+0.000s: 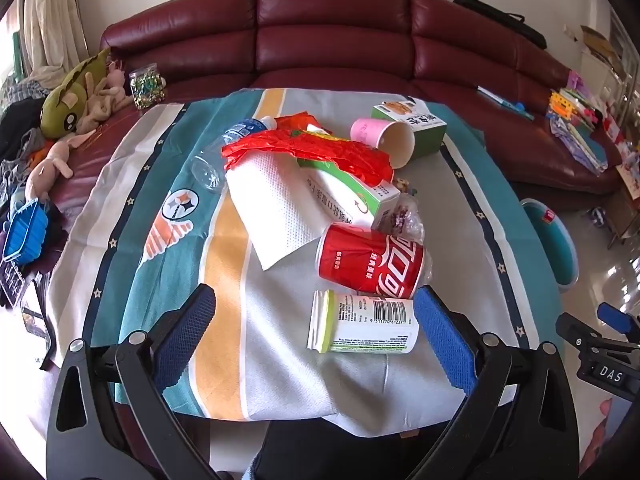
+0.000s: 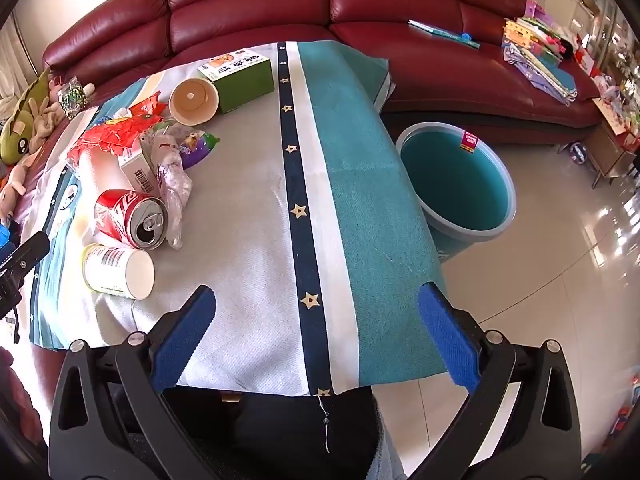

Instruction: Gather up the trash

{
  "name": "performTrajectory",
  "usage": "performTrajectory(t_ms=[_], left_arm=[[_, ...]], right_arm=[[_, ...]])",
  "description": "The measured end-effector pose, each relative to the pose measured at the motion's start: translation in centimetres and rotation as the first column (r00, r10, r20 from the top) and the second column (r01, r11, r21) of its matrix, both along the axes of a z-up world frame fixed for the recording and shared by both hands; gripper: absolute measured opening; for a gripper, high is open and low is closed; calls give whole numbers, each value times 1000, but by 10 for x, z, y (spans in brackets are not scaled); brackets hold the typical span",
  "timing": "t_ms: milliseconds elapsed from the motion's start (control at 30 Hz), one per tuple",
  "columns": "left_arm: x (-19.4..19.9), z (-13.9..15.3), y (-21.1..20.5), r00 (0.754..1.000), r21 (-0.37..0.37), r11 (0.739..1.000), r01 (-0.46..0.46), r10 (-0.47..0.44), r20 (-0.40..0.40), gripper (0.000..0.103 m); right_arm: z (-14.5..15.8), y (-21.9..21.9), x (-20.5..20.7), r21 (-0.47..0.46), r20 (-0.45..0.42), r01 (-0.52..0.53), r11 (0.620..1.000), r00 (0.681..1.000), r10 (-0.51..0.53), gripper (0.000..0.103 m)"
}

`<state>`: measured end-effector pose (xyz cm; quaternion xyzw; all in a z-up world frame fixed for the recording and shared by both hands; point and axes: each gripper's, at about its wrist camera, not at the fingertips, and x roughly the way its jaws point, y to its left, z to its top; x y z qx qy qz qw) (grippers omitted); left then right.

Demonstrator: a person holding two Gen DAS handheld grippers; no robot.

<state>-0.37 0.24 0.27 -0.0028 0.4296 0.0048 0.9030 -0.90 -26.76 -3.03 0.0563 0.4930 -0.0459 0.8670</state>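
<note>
Both grippers were held wide apart and empty above the near edge of the striped cloth (image 1: 280, 360). The left gripper (image 1: 316, 332) was aimed at the trash pile: a white bottle (image 1: 364, 322) lay on its side nearest, touching a red can (image 1: 370, 260) just beyond it, with a paper towel (image 1: 276, 208), green carton (image 1: 352, 188) and paper cup (image 1: 386, 138) farther off. The right gripper (image 2: 318, 334) was poised over bare cloth, with a teal bucket (image 2: 456, 184) standing on the floor to the right.

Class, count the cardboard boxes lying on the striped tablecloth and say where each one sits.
2. The green box stands at the far edge beside the tipped paper cup. The white-and-green box lies mid-pile under the red wrapper. Others may be hidden beneath.
</note>
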Motion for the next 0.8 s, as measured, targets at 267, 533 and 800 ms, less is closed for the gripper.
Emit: performTrajectory(t_ms=[267, 533, 800], left_arm=[[-2, -2, 2, 1000, 5, 1000, -5, 5, 16, 99], [-5, 1, 0, 1000, 15, 1000, -2, 2, 29, 99], [-5, 0, 0, 1000, 16, 1000, -3, 2, 30, 99]], right_arm=[[-5, 2, 0, -7, 0, 7, 1000, 1000, -7, 97], [-7, 1, -1, -2, -5, 12, 1000, 1000, -12, 97], [-9, -1, -1, 3, -10, 20, 1000, 1000, -20, 97]])
